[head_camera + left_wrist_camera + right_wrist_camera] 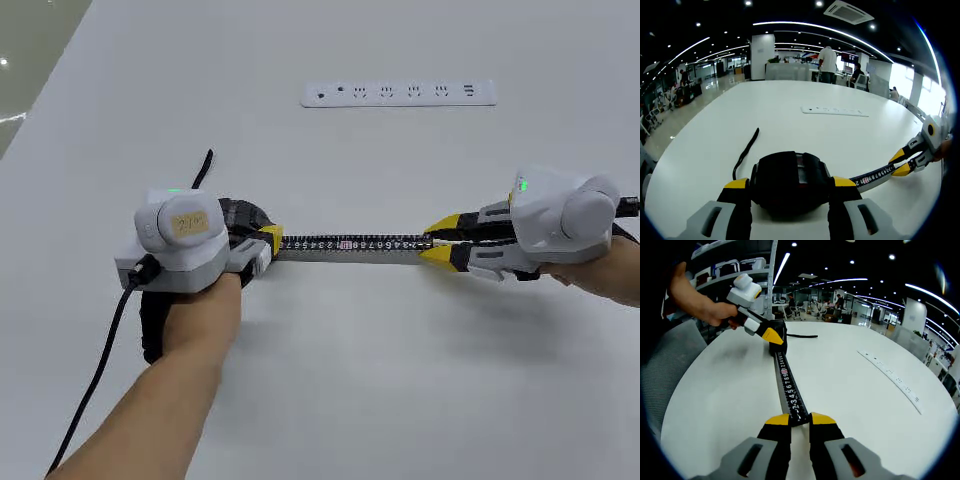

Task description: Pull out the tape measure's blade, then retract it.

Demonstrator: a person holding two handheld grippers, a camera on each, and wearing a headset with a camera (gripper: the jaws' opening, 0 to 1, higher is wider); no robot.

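Tape measure case (245,218) is squeezed between the jaws of my left claw (790,183) on the white bench (350,380). It sits nearer me than the power strip (400,94) and off to its left. Blade (350,246) is pulled out and runs along in front of the power strip to my right claw (794,419), which is pinched down on its tip. Left gripper view shows the black wrist strap (746,150) lying flat. Right gripper view is where I can actually read the numbers.
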